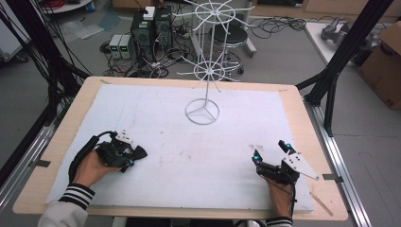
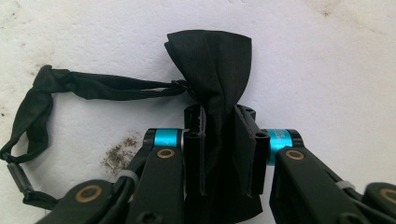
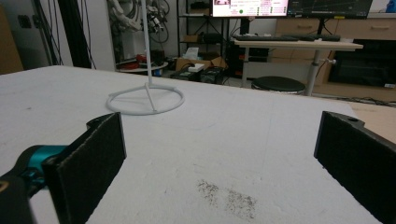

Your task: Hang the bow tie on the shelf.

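My left gripper's [image 2: 219,140] jaws cover the black bow tie's [image 2: 212,70] middle; its lower end and strap [image 2: 32,116] run off-frame.

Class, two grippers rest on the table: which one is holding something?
The left gripper: its jaws pinch a black bow tie. The right gripper has jaws spread wide.

Even, bright indoor light with soft shadows; the high view looks somewhat grainy, its edges perhaps slightly bowed.
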`<state>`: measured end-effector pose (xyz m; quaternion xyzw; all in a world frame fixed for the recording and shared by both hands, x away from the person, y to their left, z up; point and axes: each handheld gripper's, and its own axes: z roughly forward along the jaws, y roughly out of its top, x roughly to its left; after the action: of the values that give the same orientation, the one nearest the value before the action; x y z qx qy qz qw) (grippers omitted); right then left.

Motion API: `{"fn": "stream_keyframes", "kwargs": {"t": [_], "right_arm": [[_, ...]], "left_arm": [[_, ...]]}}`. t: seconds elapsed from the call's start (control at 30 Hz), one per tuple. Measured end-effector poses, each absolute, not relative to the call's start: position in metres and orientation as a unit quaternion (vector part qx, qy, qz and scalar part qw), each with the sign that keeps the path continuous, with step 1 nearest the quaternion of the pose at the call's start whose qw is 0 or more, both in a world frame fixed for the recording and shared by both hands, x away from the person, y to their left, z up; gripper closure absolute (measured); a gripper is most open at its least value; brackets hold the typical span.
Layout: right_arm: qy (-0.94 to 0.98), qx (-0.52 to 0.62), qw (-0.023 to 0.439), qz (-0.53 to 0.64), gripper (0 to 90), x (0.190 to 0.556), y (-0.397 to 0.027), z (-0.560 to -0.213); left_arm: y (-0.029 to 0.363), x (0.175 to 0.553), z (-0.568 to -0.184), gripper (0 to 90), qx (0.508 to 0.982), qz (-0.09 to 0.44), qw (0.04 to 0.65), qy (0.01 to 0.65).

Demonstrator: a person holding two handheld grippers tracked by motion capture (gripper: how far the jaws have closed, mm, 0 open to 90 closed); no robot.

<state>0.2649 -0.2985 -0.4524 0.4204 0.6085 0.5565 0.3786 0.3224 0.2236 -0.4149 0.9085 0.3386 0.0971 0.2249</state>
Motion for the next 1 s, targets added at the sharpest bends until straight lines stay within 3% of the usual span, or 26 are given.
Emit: {"fn": "stream_keyframes", "kwargs": {"t": [0.43, 1.0], "right_arm": [[0.61, 0.419, 0.379, 0.555, 1.1, 0.265, -0.298, -0.452], [0.611, 0.419, 0.38, 0.554, 1.1, 0.265, -0.298, -0.452]], "left_arm": [[0.23, 0.32, -0.405, 75.1, 0.888, 0.127, 0.276, 0.346], [0.237, 0.313, -0.39, 75.1, 0.814, 0.172, 0.426, 0.357]]}}
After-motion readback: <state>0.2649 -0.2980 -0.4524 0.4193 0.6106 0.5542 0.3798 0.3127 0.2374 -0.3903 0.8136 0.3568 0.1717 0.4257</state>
